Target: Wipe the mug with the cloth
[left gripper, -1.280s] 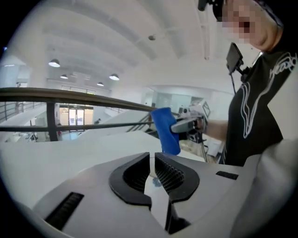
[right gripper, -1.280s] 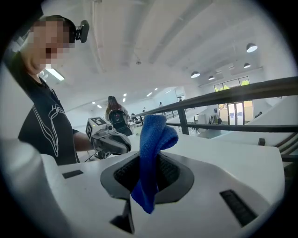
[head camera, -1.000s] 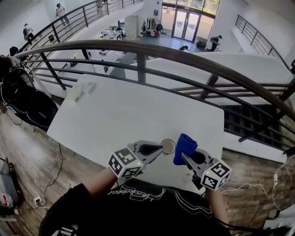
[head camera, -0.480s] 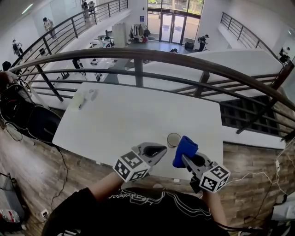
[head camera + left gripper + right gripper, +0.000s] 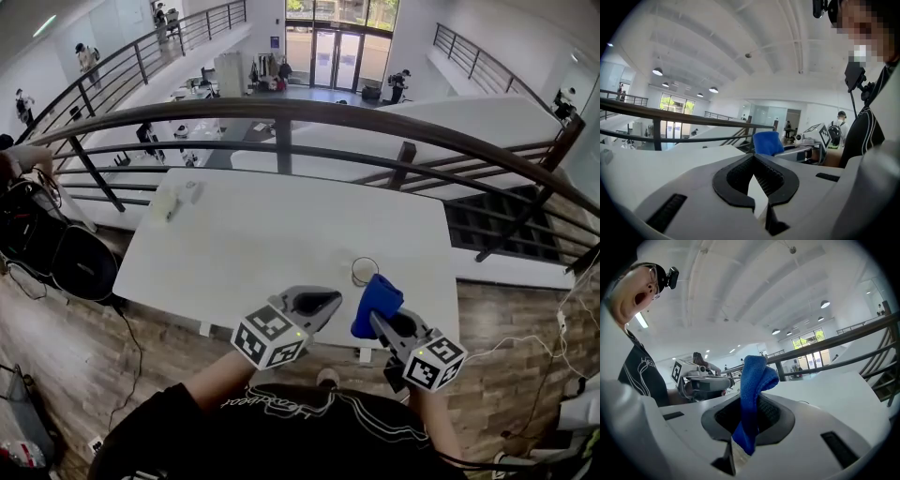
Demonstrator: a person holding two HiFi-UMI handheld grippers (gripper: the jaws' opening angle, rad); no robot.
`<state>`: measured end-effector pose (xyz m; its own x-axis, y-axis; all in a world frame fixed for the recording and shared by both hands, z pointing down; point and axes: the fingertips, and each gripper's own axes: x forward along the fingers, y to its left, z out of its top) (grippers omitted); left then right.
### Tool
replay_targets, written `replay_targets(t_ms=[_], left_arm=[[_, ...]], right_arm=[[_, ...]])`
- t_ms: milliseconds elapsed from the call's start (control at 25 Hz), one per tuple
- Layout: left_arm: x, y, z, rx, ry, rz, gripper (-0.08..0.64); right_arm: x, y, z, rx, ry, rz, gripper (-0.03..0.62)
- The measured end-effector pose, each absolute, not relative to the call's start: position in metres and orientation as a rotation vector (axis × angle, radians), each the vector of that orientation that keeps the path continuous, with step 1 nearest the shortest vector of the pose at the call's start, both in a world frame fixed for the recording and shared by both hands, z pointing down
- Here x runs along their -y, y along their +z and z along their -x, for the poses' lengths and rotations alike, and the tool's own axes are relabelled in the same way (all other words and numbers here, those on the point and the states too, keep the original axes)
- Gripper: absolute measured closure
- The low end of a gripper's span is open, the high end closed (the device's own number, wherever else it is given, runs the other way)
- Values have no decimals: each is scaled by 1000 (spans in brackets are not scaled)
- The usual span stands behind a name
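Hovering at near edge of white table (image 5: 253, 234), both grippers sit short of mug (image 5: 365, 272), which stands untouched on tabletop just beyond them. Step in hand, by appearances: approach, wiping not yet begun. Right gripper (image 5: 376, 320) clamped on blue cloth (image 5: 378, 300), fold standing up above jaws. Left gripper (image 5: 332, 299) jaws together, nothing between. Next move likely calls for left jaws to part and steady mug, cloth brought against its side.
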<state>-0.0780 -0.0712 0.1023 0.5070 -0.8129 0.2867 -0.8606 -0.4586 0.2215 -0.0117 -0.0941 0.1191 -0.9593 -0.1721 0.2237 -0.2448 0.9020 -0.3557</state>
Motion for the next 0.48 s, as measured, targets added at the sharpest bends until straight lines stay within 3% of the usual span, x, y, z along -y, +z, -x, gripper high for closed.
replay_targets(t_ms=[480], left_arm=[[42, 105, 80, 1401, 191, -2403, 552]], right_arm=[[74, 118, 6, 2887, 608, -378, 534]])
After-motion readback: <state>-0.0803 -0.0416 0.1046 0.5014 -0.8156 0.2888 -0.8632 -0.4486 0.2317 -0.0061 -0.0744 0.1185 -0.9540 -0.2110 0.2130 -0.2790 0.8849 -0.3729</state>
